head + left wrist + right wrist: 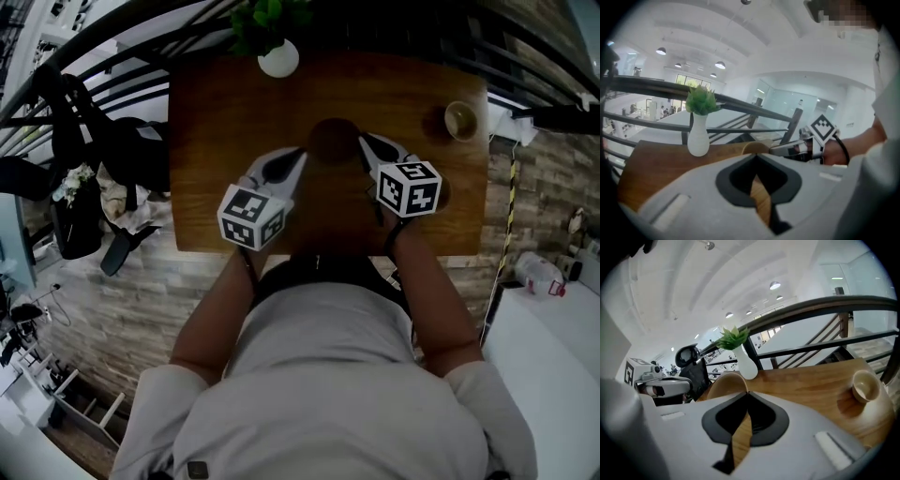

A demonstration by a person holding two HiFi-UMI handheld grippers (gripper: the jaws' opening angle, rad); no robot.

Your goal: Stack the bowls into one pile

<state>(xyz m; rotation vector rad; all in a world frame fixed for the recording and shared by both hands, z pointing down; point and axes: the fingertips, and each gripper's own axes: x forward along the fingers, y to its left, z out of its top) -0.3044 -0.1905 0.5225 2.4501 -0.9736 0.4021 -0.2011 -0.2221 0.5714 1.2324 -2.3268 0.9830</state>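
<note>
Jaws of L gripper (300, 157) & R gripper (366, 143) both clenched on rim of wooden bowl (335, 141), opp. sides, bowl btwn them over mid surface (216, 112). Smaller bowl (461, 120) sits well apart, far R corner. White vase (278, 59) w/ plant at far edge.

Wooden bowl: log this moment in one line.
left gripper: shut on wooden bowl rim | right gripper: shut on opposite rim | wooden bowl: between both grippers, over table
</note>
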